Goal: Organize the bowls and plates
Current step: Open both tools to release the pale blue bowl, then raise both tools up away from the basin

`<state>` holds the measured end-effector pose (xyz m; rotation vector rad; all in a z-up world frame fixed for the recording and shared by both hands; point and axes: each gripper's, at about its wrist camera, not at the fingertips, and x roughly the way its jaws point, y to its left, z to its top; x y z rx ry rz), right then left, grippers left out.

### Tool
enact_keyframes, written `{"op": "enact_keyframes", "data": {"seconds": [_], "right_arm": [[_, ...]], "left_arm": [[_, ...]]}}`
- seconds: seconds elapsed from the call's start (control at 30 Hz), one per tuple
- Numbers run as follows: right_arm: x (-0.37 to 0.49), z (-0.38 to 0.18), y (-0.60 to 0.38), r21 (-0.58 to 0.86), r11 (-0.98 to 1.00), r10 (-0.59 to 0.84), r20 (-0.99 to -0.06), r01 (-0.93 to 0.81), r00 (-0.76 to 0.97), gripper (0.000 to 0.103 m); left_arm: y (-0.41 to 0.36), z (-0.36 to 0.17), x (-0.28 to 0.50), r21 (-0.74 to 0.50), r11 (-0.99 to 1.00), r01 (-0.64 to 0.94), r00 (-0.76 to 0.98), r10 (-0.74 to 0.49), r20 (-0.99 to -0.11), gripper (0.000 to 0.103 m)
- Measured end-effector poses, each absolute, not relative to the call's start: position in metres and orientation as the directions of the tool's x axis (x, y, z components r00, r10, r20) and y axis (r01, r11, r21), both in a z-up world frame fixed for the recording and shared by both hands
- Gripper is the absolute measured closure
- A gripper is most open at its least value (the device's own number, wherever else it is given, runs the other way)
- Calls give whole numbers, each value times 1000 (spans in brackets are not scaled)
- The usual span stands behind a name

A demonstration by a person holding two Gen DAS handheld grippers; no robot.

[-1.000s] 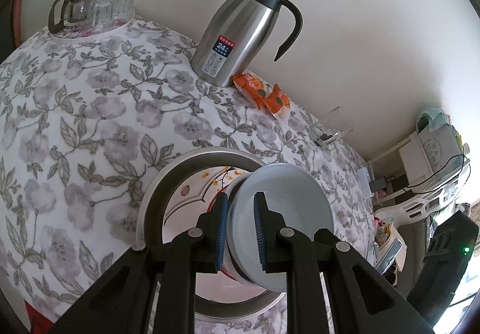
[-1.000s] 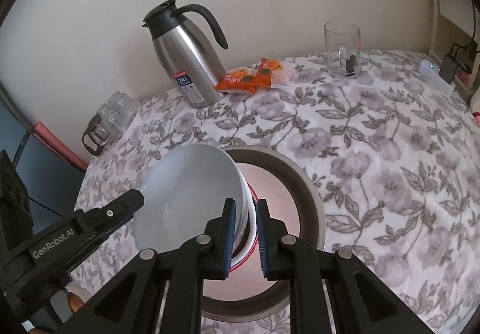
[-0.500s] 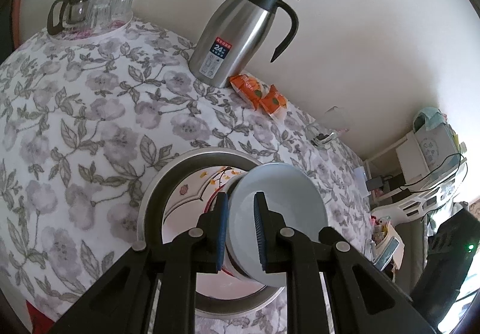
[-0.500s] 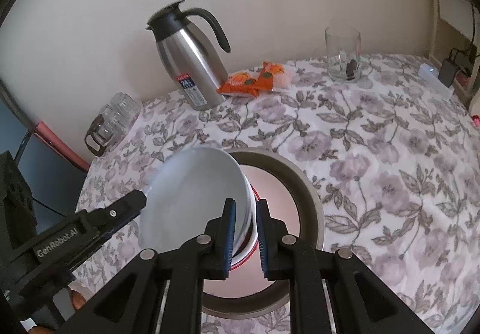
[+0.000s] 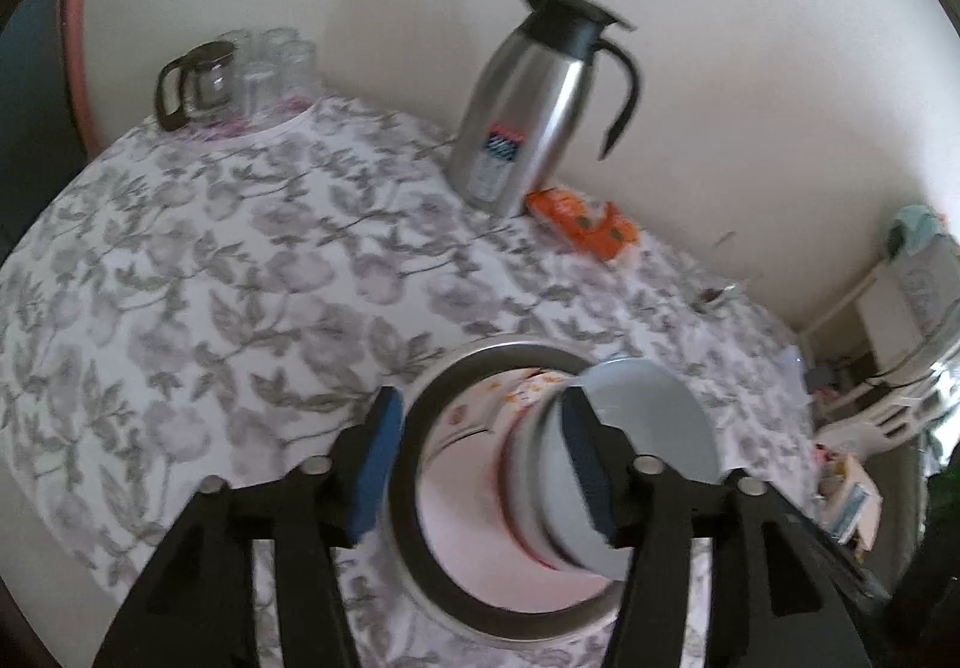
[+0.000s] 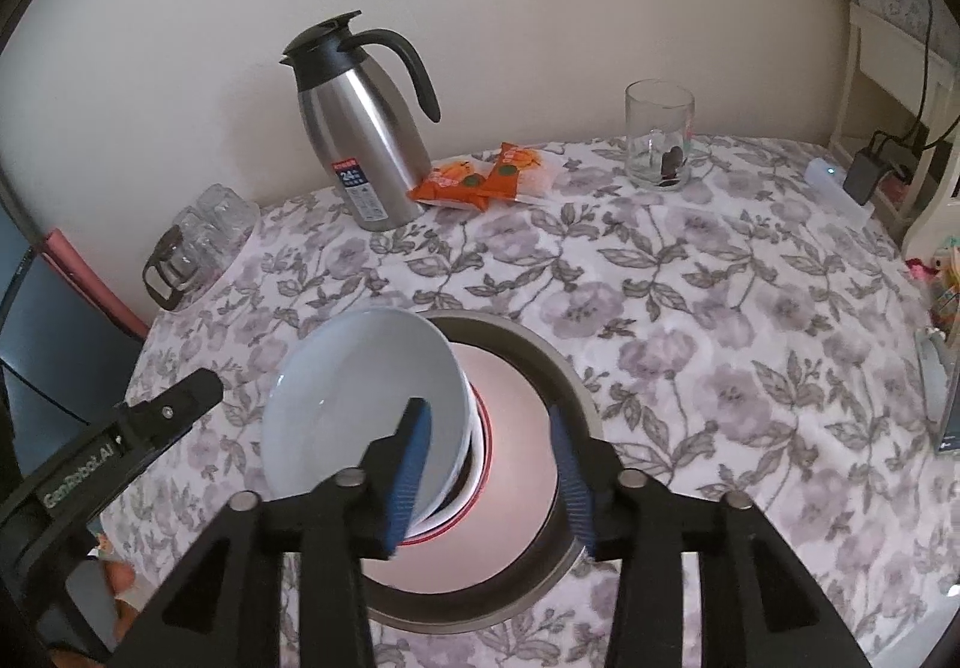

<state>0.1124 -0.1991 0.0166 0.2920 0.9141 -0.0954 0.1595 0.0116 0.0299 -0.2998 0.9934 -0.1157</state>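
A pale blue bowl (image 6: 360,398) sits nested on a stack of bowls with a red-rimmed one (image 6: 474,494) beneath, inside a dark-rimmed round plate (image 6: 564,386) with a pink floral centre. The bowl also shows in the left wrist view (image 5: 648,422), with the plate (image 5: 420,410) around it. My left gripper (image 5: 477,458) is open, its jaws spread on either side of the stack's left rim. My right gripper (image 6: 489,476) is open, its jaws spread about the bowl's right rim. The left gripper's body (image 6: 120,440) shows at the left of the right wrist view.
A steel thermos jug (image 6: 360,140) stands at the back by the wall, orange snack packets (image 6: 486,176) beside it. A glass mug (image 6: 657,134) stands back right. A glass pot and tumblers (image 6: 192,248) sit at the back left. The flowered tablecloth (image 6: 720,308) covers the round table.
Both grippers have opened and let go of the bowl stack's rim. The left wrist view has pulled back and turned, so the stack sits lower and to the right in it.
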Motion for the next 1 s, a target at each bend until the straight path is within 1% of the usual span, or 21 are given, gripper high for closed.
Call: {"op": "enact_keyframes", "data": {"seconds": [0.03,0.1,0.17,0.27,0.33,0.4,0.43,0.53,0.73,0.87,1.0], "right_arm": [[112,16,-199,204,957,37,-792,207,609,44],[113,16,-198,188,960,24,-795,209,607,43],[113,15,-197,177,962,15,-797,209,603,37],[114,12,-198,168,963,9,-804,212,595,30],[115,9,-198,162,963,4,-808,215,590,18],[114,8,-199,161,963,3,-808,217,589,13],[114,8,-199,161,963,2,-809,218,587,9],[113,7,-201,157,962,-4,-810,224,587,0],[104,8,-204,160,959,-11,-802,233,597,0],[96,7,-204,147,962,-21,-803,232,595,0],[86,5,-204,147,961,-23,-804,236,595,0]], "left_arm": [[14,26,162,-287,956,-56,531,-215,-820,34],[16,20,163,-267,961,-69,515,-194,-835,31],[18,14,165,-240,967,-86,500,-166,-850,24],[20,11,165,-211,973,-92,498,-138,-856,23],[19,11,167,-195,976,-95,504,-122,-855,23],[19,11,166,-176,980,-96,514,-103,-852,14],[20,12,166,-166,981,-97,520,-92,-849,8],[19,13,166,-150,984,-93,523,-80,-848,7],[20,13,162,-143,986,-88,524,-77,-848,7],[21,12,150,-117,990,-79,530,-58,-846,7],[23,9,139,-122,991,-63,526,-71,-848,7]]}}
